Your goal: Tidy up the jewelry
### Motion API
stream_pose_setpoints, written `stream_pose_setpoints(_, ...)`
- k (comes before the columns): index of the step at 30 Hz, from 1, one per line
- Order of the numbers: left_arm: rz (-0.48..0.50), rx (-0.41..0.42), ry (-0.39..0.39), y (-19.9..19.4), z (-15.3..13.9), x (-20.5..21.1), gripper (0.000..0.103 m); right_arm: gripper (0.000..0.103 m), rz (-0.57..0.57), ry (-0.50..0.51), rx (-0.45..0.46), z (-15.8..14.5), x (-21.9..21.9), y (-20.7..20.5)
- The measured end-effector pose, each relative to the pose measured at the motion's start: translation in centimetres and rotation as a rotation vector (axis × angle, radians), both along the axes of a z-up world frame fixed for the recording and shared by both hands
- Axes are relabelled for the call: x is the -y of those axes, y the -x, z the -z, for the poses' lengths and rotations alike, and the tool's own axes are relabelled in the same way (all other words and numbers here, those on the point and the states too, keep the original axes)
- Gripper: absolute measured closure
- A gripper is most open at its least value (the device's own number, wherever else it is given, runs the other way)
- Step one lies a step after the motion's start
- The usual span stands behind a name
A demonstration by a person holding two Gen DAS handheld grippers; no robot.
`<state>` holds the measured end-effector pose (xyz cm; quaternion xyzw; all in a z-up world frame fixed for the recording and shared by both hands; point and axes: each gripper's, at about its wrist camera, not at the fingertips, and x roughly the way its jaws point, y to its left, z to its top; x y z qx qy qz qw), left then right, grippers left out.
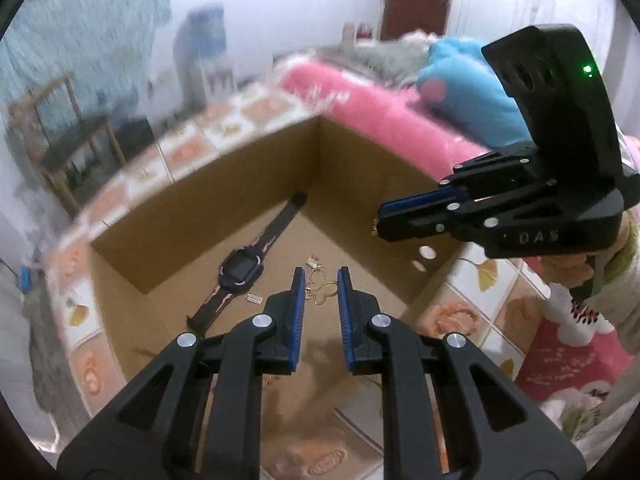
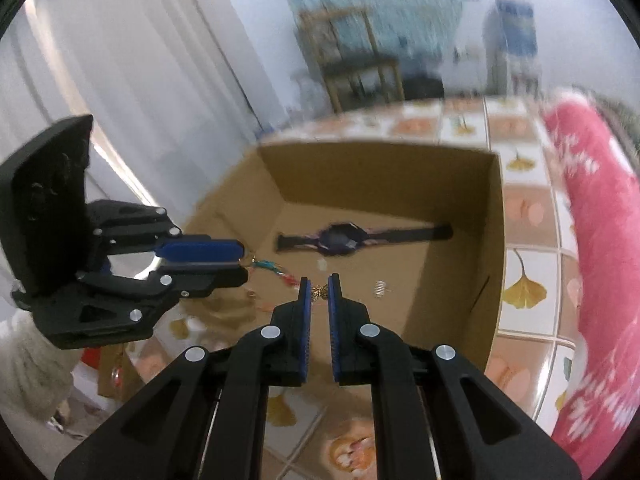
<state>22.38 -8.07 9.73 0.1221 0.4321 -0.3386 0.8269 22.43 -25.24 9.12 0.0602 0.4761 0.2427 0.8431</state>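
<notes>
My right gripper (image 2: 319,282), low in the middle of its frame, is clamped on a small gold charm (image 2: 319,293) pinched between the blue pads. My left gripper (image 1: 320,276) sits with its jaws narrowly apart; from the right wrist view a thin colourful strand (image 2: 272,270) seems to trail from its tip, though I cannot tell if it is gripped. In the cardboard box (image 1: 240,168) lie a watch (image 1: 240,270) at centre left and a gold butterfly pendant (image 1: 322,288) between my left fingers.

Gold butterfly pendant (image 1: 320,290), dark watch (image 1: 240,270) flat in box (image 1: 256,184)
</notes>
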Motion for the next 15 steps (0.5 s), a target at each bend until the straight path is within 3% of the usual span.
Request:
stream_pose_setpoints(3, -0.025, -0.103, -0.042, -3.4, 1.8, 0.8, 0.088, 0.094, 0.021, 0.028, -0.103, 2.2, 0.4, -3.1)
stream_pose_setpoints(6, -0.038, -0.143, -0.081, -5.3, 3.0, 1.6, 0.088, 0.094, 0.046, 0.066, -0.137, 3.3, 0.6, -4.6)
stream_pose_setpoints(15, -0.064, -0.139, -0.075, -7.5, 3.7, 1.9, 0.083, 0.093, 0.077, 0.075, -0.073, 2.4, 1.5, -5.2)
